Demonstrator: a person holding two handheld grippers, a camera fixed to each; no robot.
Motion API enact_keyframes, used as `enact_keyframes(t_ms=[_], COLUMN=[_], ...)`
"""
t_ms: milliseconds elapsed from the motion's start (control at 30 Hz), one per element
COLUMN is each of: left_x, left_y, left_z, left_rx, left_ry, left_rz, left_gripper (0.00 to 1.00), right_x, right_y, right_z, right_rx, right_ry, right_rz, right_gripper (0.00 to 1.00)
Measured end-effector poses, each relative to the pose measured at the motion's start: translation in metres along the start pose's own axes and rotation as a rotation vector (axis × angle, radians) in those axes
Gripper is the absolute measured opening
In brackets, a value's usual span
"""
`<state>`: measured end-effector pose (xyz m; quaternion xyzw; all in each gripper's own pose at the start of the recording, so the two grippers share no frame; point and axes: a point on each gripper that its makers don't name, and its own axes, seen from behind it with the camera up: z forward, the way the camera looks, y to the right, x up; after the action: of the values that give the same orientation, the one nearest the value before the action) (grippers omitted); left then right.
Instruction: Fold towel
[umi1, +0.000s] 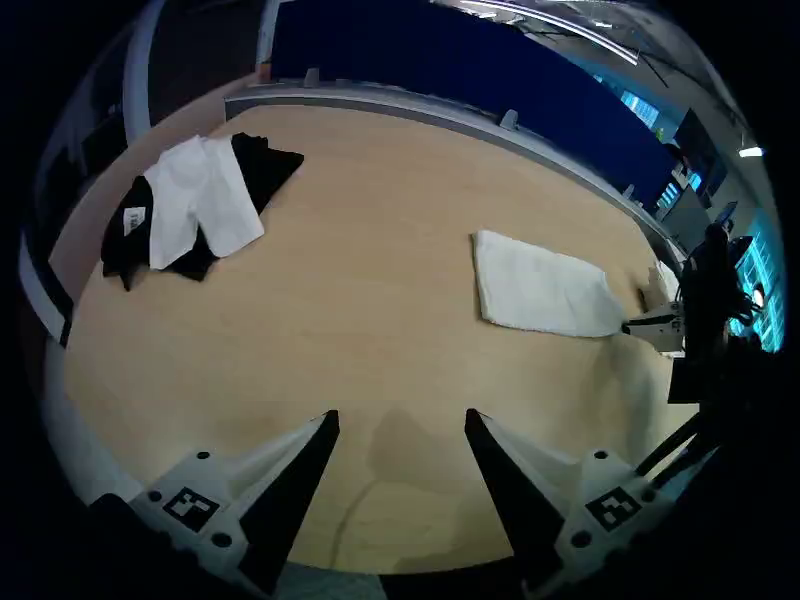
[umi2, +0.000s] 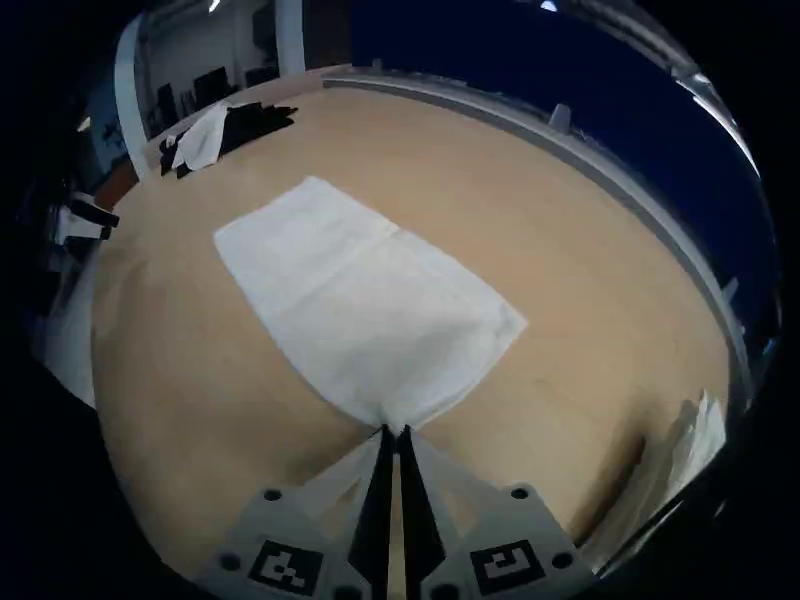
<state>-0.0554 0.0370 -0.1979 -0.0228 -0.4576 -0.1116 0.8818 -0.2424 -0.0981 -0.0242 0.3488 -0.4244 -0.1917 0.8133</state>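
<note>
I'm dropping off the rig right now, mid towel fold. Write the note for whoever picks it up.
Left gripper: open, holding nothing, over bare wooden table, well apart from the towel.
Right gripper: shut on the near corner of the white towel.
Towel: lies flat as a rectangle with a crease line across it; I cannot tell if it has been folded once already.
Pile of black and white clothes: at the far end of the table, apart from the towel.
Done: one corner gripped.
Left: probably grip the neighbouring corner with the left gripper, carry both corners over to the far edge, then release.
</note>
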Motion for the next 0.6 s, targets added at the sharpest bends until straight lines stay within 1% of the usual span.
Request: enact_keyframes(t_ms=[167,300,367,467,600], left_x=[0.003,0.005,0.006,0.007,0.007], left_y=[-0.001,-0.002,-0.002,-0.003,-0.003], left_z=[0.000,-0.002,-0.002,-0.003,-0.004], left_rx=[-0.002,-0.005,-0.007,-0.008,-0.010], left_ry=[0.010,0.020,0.023,0.028,0.031], left_rz=[-0.010,-0.020,-0.023,-0.022,-0.021], left_gripper=[0.93,0.93,0.93,0.93,0.93], right_x=[0.028,0.056,0.070,0.088,0.104], right_y=[0.007,0.004,0.001,-0.005,-0.013], right_z=[-0.012,-0.025,-0.032,-0.040,-0.045], right_rx=[-0.034,-0.037,-0.040,-0.048,-0.051], right_ry=[0.049,0.091,0.109,0.126,0.130], right_rz=[-0.006,-0.030,-0.053,-0.102,-0.169], right_gripper=[0.04,0.04,0.04,0.04,0.04])
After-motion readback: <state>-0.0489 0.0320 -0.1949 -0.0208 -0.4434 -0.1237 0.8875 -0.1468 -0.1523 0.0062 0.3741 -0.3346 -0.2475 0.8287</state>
